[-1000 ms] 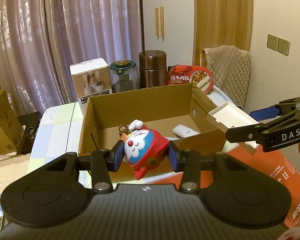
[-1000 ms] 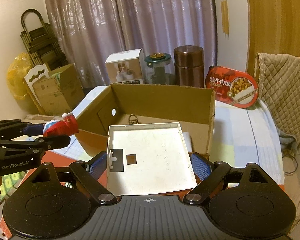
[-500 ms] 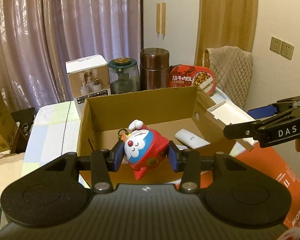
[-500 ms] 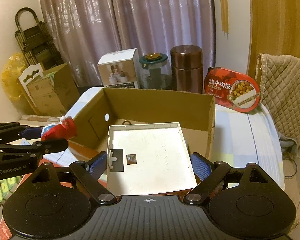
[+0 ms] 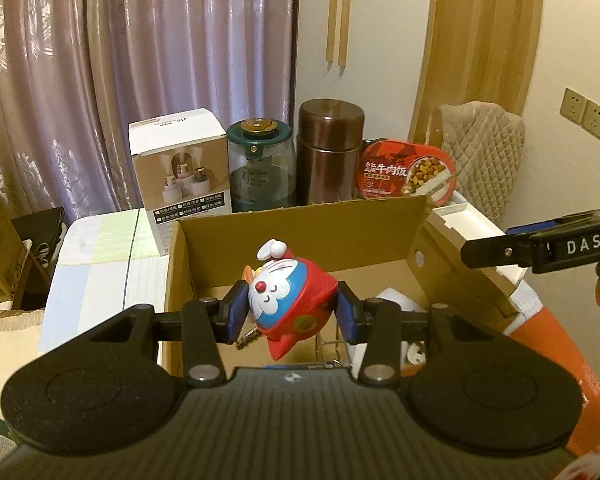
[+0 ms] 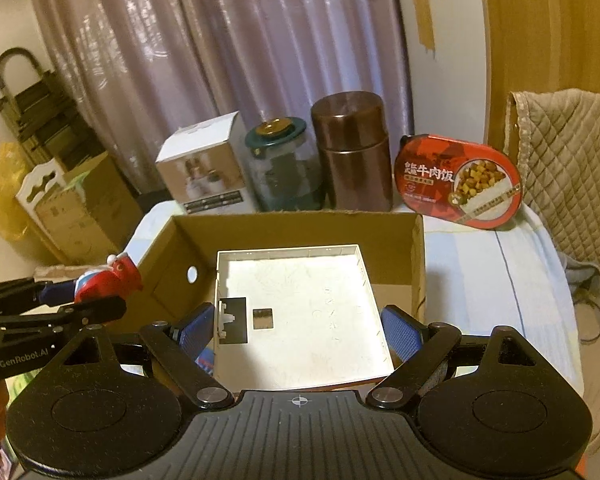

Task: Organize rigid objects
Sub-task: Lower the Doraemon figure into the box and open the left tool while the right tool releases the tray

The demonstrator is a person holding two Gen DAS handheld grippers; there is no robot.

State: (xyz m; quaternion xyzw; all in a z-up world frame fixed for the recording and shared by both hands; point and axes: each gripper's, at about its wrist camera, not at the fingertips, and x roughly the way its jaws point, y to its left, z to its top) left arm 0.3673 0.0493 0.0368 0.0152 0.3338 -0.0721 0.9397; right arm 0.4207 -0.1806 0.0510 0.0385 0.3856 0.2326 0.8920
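Observation:
My left gripper (image 5: 290,314) is shut on a red and blue Doraemon toy (image 5: 288,300) and holds it above the front of the open cardboard box (image 5: 300,220). The toy also shows at the left of the right wrist view (image 6: 108,278). My right gripper (image 6: 298,330) is shut on a flat white square tray (image 6: 300,312), held level over the cardboard box (image 6: 292,224). The tray's edge shows in the left wrist view (image 5: 468,224) over the box's right wall. A white device (image 5: 396,300) and a keyring lie inside the box.
Behind the box stand a white product carton (image 5: 180,176), a green-lidded jar (image 5: 260,172), a brown canister (image 5: 330,152) and a red meal pack (image 5: 406,174). A quilted cloth (image 6: 568,152) hangs at right. Cardboard boxes (image 6: 84,204) stand at left.
Both grippers have moved forward and higher over the box. The toy now hangs above the box's inside, and the tray covers more of the box floor.

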